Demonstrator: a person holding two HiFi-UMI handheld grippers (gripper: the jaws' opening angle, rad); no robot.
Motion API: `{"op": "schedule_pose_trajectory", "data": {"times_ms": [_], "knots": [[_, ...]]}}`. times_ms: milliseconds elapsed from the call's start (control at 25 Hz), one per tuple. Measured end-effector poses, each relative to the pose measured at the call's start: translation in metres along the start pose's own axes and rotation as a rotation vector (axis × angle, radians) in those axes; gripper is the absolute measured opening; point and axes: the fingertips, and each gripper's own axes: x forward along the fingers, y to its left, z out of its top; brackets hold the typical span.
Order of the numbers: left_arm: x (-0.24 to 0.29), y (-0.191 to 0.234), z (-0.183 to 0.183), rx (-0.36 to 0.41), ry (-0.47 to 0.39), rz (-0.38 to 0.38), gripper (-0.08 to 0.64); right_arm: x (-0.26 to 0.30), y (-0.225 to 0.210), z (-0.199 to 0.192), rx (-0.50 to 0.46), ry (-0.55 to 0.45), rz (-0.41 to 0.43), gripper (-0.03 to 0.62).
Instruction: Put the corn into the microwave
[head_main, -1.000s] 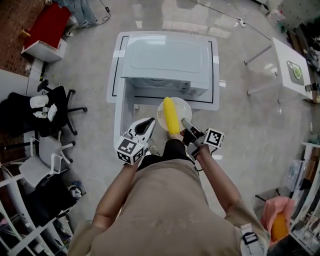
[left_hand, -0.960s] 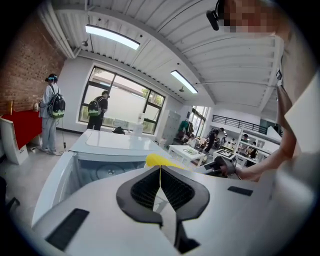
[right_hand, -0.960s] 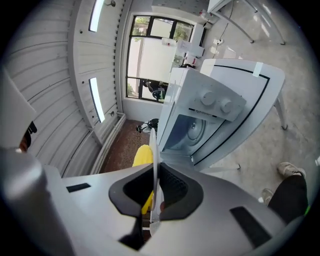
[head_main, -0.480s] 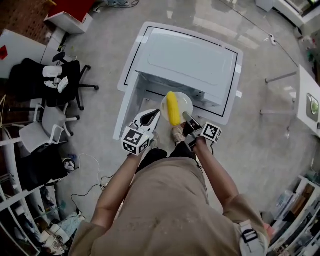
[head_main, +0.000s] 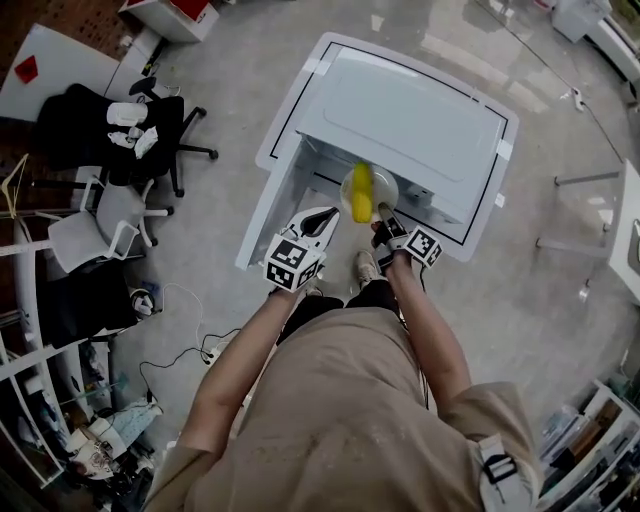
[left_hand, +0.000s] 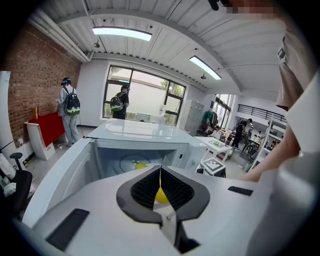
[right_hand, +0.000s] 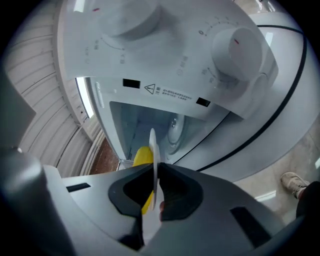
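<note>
Tilt is my main worry. My right gripper (head_main: 386, 214) is pinched on the rim of the plate (head_main: 386, 188) at its 6 o'clock edge. The corn (head_main: 361, 192) lies loose on the plate, at the mouth of the microwave (head_main: 410, 110) and not yet set inside. In the right gripper view the plate (right_hand: 151, 145) shows edge-on between the pads, a thin hold on one side only. I judge that any roll of my wrist could send the corn off, or let the plate slip. The far rim could also catch the cavity's sill. My left gripper (head_main: 320, 220), jaws pressed together on nothing, hangs at 8 o'clock of the plate, near the open door (head_main: 272, 205), and could knock it.
</note>
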Motion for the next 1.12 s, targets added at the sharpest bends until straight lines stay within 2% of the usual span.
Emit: {"op": "schedule_pose_trajectory", "data": {"times_ms": [440,1120], "knots": [[0.007,0.006,-0.006,0.025,0.057,-0.018,0.006,0.041,-0.032,0.018,0.073,-0.095,-0.024,0.025],[0.001,0.020,-0.007,0.028,0.069,-0.030,0.006,0.076,-0.062,0.043,0.143,-0.210,-0.062,0.025]]}}
